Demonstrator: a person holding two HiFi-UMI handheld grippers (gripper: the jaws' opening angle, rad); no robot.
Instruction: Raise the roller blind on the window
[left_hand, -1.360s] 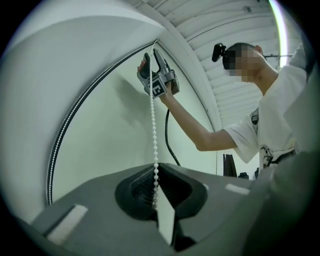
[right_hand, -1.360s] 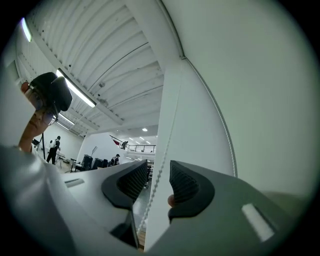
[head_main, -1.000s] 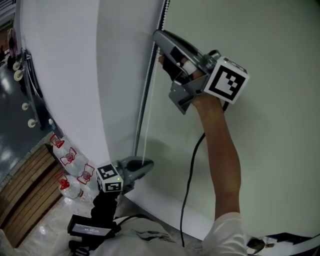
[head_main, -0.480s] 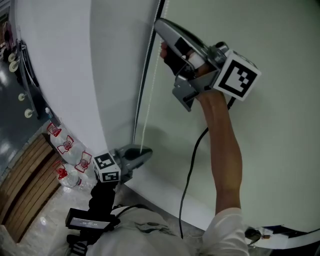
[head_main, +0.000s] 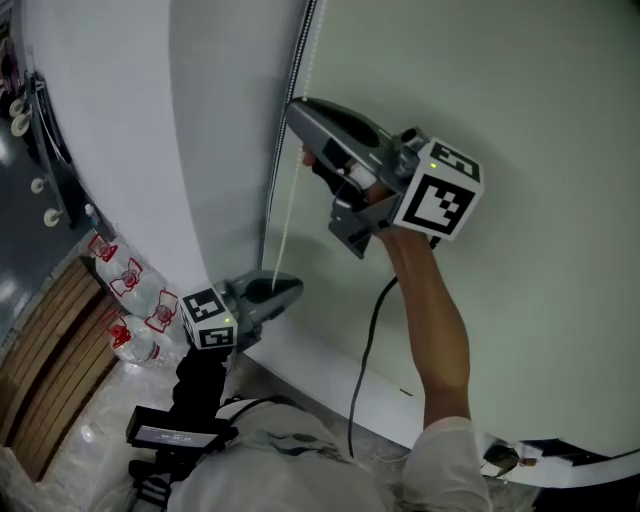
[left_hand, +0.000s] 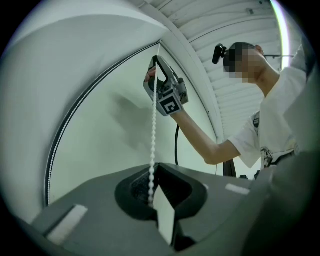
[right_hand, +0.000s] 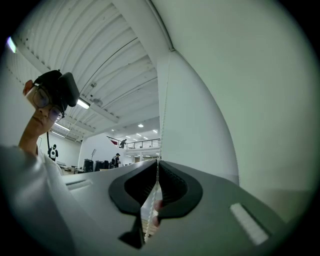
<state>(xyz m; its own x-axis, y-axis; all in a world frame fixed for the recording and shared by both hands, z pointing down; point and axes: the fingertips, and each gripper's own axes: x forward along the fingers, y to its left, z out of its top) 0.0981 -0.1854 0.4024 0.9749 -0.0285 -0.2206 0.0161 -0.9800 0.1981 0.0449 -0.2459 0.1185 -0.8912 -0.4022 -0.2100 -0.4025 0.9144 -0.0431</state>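
A white bead chain (head_main: 289, 210) hangs beside a black side rail (head_main: 285, 110), between the white blind (head_main: 120, 130) and a pale green wall (head_main: 520, 100). My right gripper (head_main: 297, 108) is high on the chain and shut on it; in the right gripper view the chain (right_hand: 163, 110) runs straight into its closed pads (right_hand: 157, 167). Lower down, my left gripper (head_main: 295, 286) points up at the same chain. In the left gripper view the chain (left_hand: 152, 140) drops between its jaws (left_hand: 156, 167), which stand slightly apart, and lies against the left pad (left_hand: 137, 187).
Several red-labelled water bottles (head_main: 130, 295) stand on the floor at the lower left, beside wooden boards (head_main: 40, 360). A black cable (head_main: 365, 370) hangs from the right gripper along the wall. A black device (head_main: 170, 437) sits at the person's waist.
The right gripper has come down along the rail toward the left gripper, still closed on the chain. The left gripper has stayed where it was.
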